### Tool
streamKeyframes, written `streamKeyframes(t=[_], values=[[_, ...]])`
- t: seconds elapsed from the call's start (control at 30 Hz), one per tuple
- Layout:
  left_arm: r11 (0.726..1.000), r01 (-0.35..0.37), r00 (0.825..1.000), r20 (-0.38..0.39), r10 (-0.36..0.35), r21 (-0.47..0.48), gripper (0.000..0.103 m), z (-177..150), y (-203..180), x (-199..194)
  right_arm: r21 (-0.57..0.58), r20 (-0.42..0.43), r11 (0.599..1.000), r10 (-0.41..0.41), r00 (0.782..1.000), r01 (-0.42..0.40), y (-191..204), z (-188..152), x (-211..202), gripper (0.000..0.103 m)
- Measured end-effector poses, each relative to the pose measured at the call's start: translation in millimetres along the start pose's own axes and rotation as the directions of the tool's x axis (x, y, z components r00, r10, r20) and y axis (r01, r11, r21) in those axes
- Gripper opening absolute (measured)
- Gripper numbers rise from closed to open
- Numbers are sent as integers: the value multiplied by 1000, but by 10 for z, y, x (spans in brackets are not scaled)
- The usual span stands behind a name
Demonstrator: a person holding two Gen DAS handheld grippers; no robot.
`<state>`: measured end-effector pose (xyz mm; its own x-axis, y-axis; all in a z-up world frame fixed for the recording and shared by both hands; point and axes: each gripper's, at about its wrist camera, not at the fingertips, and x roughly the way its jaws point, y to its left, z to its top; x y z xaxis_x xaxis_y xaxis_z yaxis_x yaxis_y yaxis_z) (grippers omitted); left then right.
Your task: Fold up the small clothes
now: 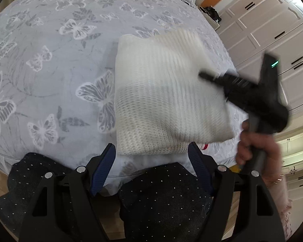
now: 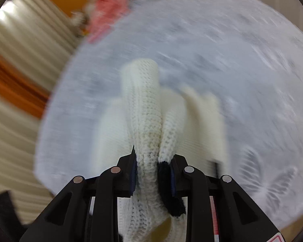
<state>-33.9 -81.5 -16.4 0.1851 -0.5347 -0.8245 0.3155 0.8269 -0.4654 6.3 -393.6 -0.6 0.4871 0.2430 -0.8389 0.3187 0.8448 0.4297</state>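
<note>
A white knit garment [image 1: 167, 94] lies folded on the butterfly-print bedspread [image 1: 50, 60]. In the left wrist view my right gripper [image 1: 207, 76] reaches in from the right, blurred, and lifts the garment's right side. In the right wrist view my right gripper [image 2: 154, 166] is shut on a bunched fold of the white knit [image 2: 145, 121], with a bit of black trim [image 2: 167, 183] between the jaws. My left gripper [image 1: 152, 155] is open and empty, just short of the garment's near edge.
A dark dotted cloth [image 1: 161, 197] lies under my left gripper at the bed's near edge. White cabinets [image 1: 272, 30] stand at the right. A pink garment [image 2: 109, 10] lies far off on the bed. Ribbed curtains [image 2: 16, 80] hang at the left.
</note>
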Motion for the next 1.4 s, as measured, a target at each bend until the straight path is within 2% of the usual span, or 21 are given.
streamKeyframes(t=[0.07, 0.1, 0.2, 0.33, 0.4, 0.43, 0.5, 0.53, 0.6, 0.67, 0.7, 0.73, 0.8, 0.83, 0.97, 1.1, 1.13, 1.17, 1.23, 1.33, 1.4], values=[[1000, 2, 1000, -17, -2, -2, 72, -9, -22, 72, 52, -100, 997, -49, 994, 55, -309, -101, 303, 28], [1000, 0, 1000, -25, -1, -1, 72, -17, -39, 101, 76, -108, 997, -25, 994, 33, -420, -132, 347, 29], [1000, 2, 999, -38, -2, 10, 73, -43, -82, 148, 170, -59, 983, 85, 995, -74, -488, -129, 225, 37], [1000, -8, 999, -49, 9, 20, 76, -65, -88, 212, 144, -54, 986, 94, 994, -85, -374, -11, 192, 55], [1000, -16, 998, -61, 16, 14, 76, -65, -84, 253, 118, -69, 990, 83, 994, -74, -303, 81, 243, 44], [1000, -15, 998, -62, 16, 10, 76, -66, -85, 255, 102, -53, 993, 71, 996, -65, -273, 108, 206, 24], [1000, -16, 998, -53, 17, 17, 76, -71, -97, 232, 42, 50, 998, 50, 997, -52, -194, 158, -60, 14], [999, -25, 999, -46, 27, 30, 77, -71, -105, 225, 30, 93, 998, 43, 995, -46, -184, 196, -153, 3], [998, -43, 998, -40, 44, 48, 77, -62, -116, 233, 37, 112, 999, 10, 994, -14, -270, 231, -181, 4], [998, -47, 998, -50, 50, 49, 77, -49, -121, 266, 45, 10, 995, -86, 996, 86, -423, 219, 44, 13], [998, -45, 997, -56, 47, 41, 77, -40, -116, 279, 61, -30, 992, -109, 994, 111, -506, 165, 93, 13], [999, -40, 997, -58, 42, 35, 77, -33, -112, 284, 100, -32, 993, -61, 998, 64, -572, 72, 68, 14], [999, -36, 998, -57, 37, 27, 78, -29, -112, 287, 150, -3, 988, 24, 1000, -23, -608, -69, -31, 40], [999, -37, 998, -56, 38, 27, 79, -31, -113, 291, 169, 28, 984, 54, 998, -58, -589, -178, -126, 58], [998, -59, 996, -72, 61, 32, 79, -42, -123, 355, 138, 39, 982, 129, 991, -133, -450, -446, -221, 65], [995, -84, 994, -70, 87, 44, 79, -46, -174, 358, 59, -55, 996, 63, 997, -59, -299, -594, 19, 68], [995, -90, 993, -66, 93, 51, 79, -49, -190, 355, 40, -74, 999, 38, 997, -35, -280, -614, 92, 53], [993, -103, 993, -58, 107, 65, 79, -53, -216, 340, 26, -92, 999, 44, 995, -41, -257, -628, 152, 10], [989, -124, 990, -51, 129, 81, 79, -60, -243, 328, 41, -88, 997, 64, 994, -61, -237, -611, 122, 11], [982, -154, 986, -47, 160, 109, 80, -83, -271, 314, 14, 39, 999, 48, 998, -48, -188, -531, -245, 11], [977, -172, 983, -46, 179, 126, 80, -100, -286, 317, 21, 51, 999, 38, 998, -39, -259, -523, -337, 11]])
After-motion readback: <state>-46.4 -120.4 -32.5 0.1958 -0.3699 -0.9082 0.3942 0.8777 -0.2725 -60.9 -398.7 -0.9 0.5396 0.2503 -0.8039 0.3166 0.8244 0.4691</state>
